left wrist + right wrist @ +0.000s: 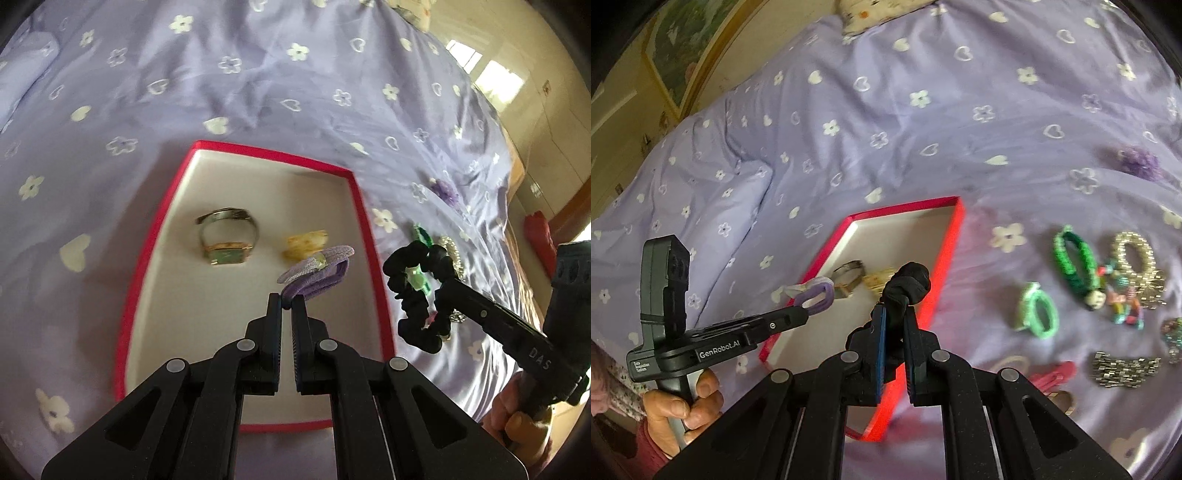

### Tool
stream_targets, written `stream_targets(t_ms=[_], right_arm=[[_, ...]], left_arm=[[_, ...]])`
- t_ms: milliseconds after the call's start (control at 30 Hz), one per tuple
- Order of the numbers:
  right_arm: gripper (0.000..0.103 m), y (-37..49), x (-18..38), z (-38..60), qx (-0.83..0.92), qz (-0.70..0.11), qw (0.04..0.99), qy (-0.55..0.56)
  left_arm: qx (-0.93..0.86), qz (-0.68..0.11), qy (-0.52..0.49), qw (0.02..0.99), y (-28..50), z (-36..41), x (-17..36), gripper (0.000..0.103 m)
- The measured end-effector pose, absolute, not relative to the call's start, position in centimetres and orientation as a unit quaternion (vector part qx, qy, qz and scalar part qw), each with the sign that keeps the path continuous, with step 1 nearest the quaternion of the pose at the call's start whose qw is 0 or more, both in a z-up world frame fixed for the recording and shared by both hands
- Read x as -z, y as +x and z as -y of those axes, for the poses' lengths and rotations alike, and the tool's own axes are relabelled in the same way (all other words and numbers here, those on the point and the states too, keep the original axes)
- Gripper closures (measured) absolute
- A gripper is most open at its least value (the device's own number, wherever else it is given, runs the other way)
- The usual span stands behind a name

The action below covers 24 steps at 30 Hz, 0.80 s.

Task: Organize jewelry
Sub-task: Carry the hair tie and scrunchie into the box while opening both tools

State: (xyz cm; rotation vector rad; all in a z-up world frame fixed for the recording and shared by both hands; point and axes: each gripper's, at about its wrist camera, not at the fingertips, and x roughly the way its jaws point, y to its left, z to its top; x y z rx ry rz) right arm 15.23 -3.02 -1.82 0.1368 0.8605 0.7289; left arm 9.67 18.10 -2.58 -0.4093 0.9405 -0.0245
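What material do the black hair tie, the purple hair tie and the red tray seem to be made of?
Black hair tie: soft matte fabric, gathered into ruffles like a scrunchie. Purple hair tie: flat elastic-looking textile with a ribbed bow. Red tray: probably cardboard, with thin straight walls and a smooth white lining.

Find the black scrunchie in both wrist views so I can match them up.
Left wrist view: the black scrunchie hangs at right of centre, beyond the red box's right wall, held by the right gripper.
Right wrist view: it is bunched at centre, between the gripper's fingers.
Shared landmark: the red box on the bedspread.
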Motion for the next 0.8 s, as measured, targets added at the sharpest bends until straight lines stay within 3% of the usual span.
stream_targets(t_ms=[800], right_arm=[[0.095,17.6,7.0,-4.3,-0.349,-0.467,0.812,0.005]], left_arm=[[-0.037,-0.49,-0.212,0.844,11.1,-22.6,7.2,0.099]])
